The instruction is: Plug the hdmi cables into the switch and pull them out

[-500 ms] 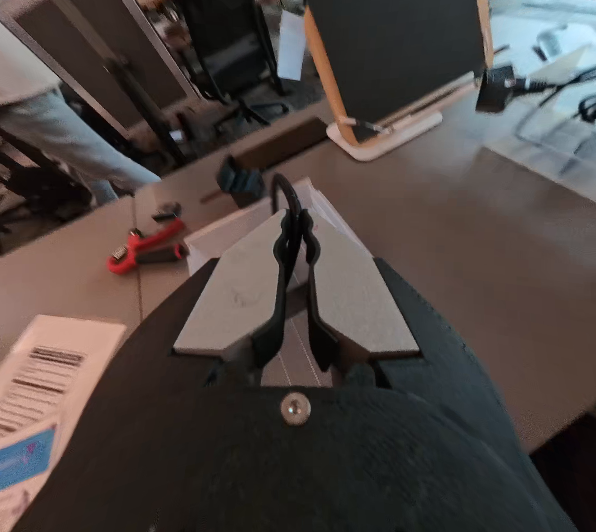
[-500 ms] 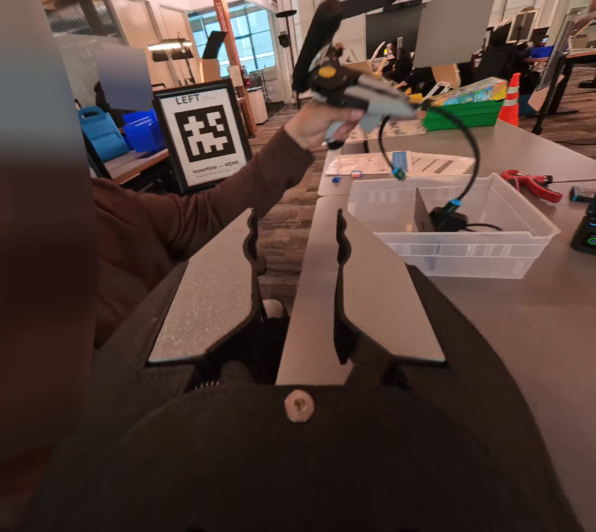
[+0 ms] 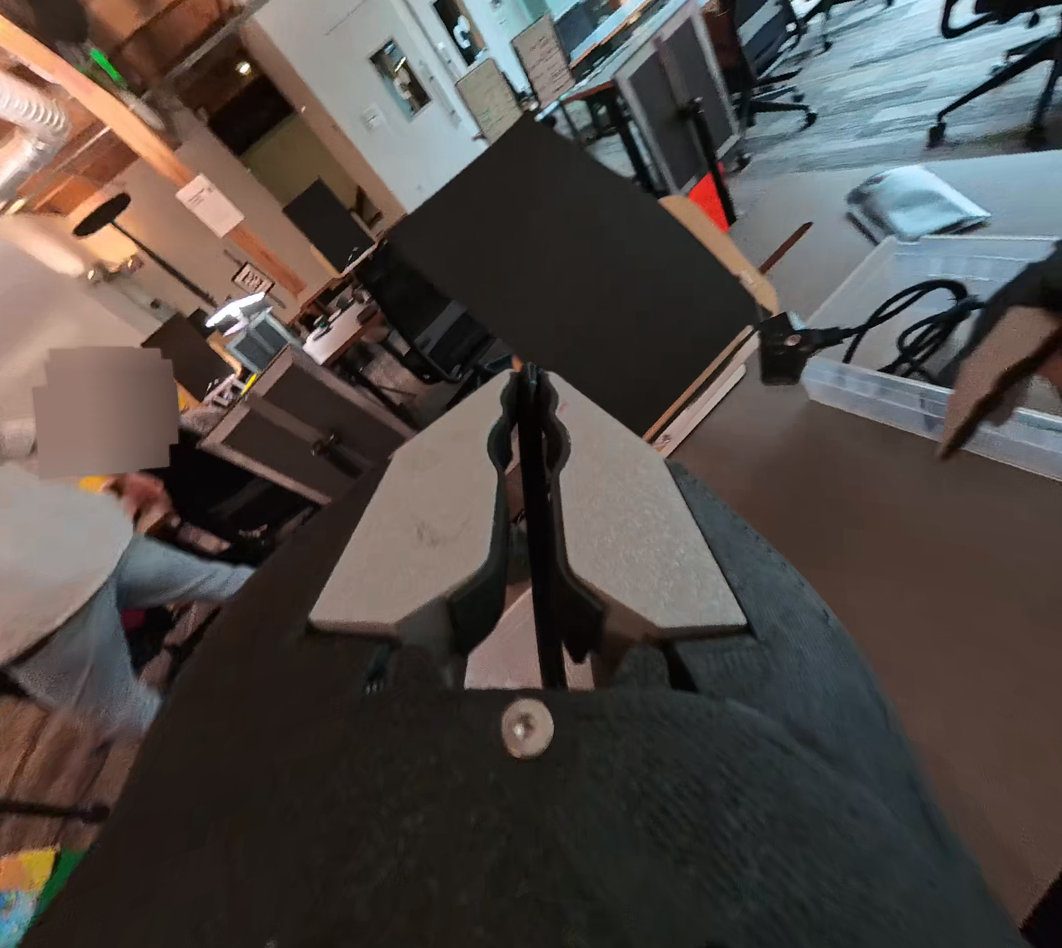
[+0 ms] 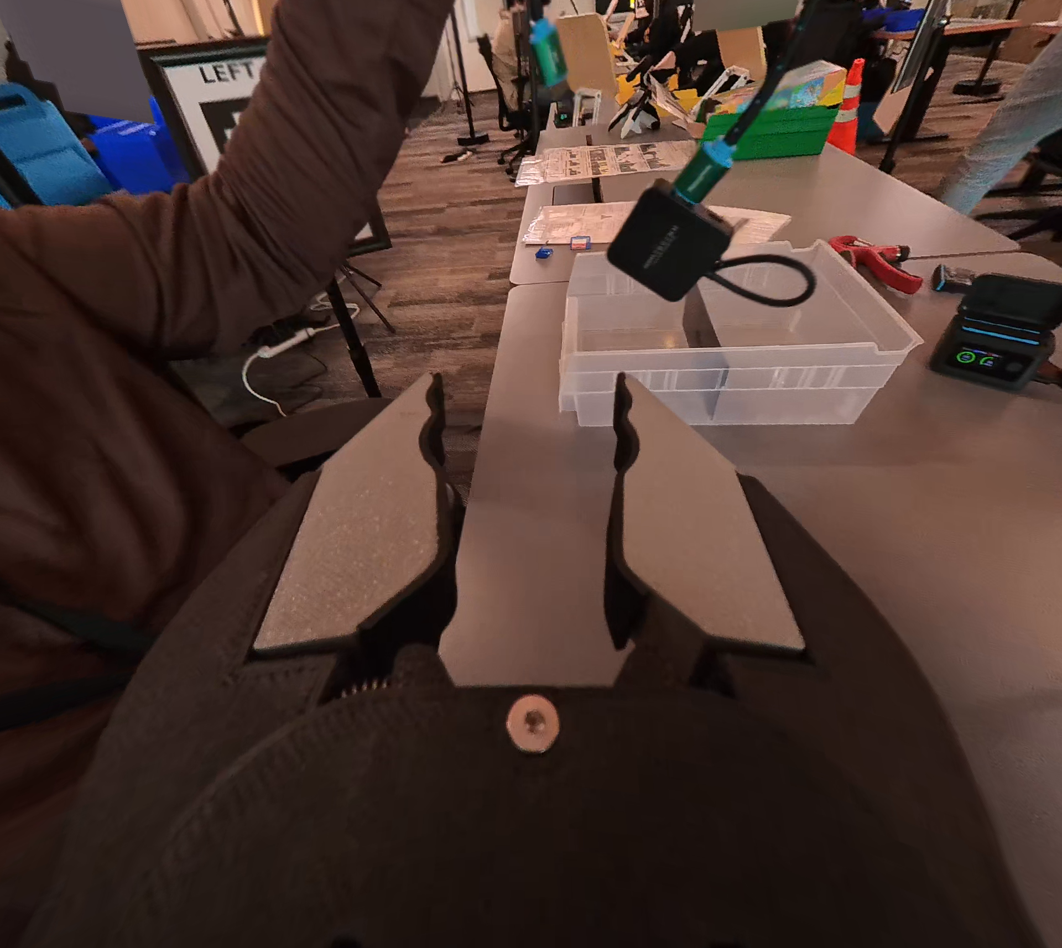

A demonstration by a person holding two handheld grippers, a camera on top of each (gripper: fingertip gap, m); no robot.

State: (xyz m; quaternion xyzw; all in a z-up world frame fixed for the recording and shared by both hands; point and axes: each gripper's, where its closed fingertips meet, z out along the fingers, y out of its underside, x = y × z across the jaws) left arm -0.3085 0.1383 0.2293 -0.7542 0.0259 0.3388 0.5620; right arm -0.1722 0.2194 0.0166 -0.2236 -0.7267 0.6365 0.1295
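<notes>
the left gripper [image 3: 531, 403] has its two fingers pressed together on a thin black hdmi cable [image 3: 540, 547], which runs straight down the narrow slot between them toward the camera. beyond its tips stands a dark board [image 3: 563, 254], and to its right, farther off, a clear bin [image 3: 919, 392] holds coiled black cables [image 3: 914, 323]; the view is blurred there, so a small black block [image 3: 778, 351] at the bin's near corner is probably a plug or adapter. a grey finger of the other gripper shows at the far right edge

the right gripper [image 4: 526, 403] is spread wide with nothing between its fingers, hovering over the near edge of the grey table [image 4: 862, 518]. ahead of it and above, the black switch [image 4: 669, 245] hangs tilted in the air from a cable with a teal-green plug [image 4: 704, 170] seated in its upper side; that cable climbs out of the top of the frame. a short black pigtail [image 4: 770, 282] loops from the switch's right side. directly under the switch, just past the right gripper's tips, sits a clear divided tray [image 4: 718, 374]. a second teal plug [image 4: 549, 55] dangles farther up and to the left. a brown sleeve [image 4: 322, 116] rises to the left of the gripper. right of the tray lie red pliers [image 4: 879, 259] and a small black device with a lit screen [image 4: 994, 340]
</notes>
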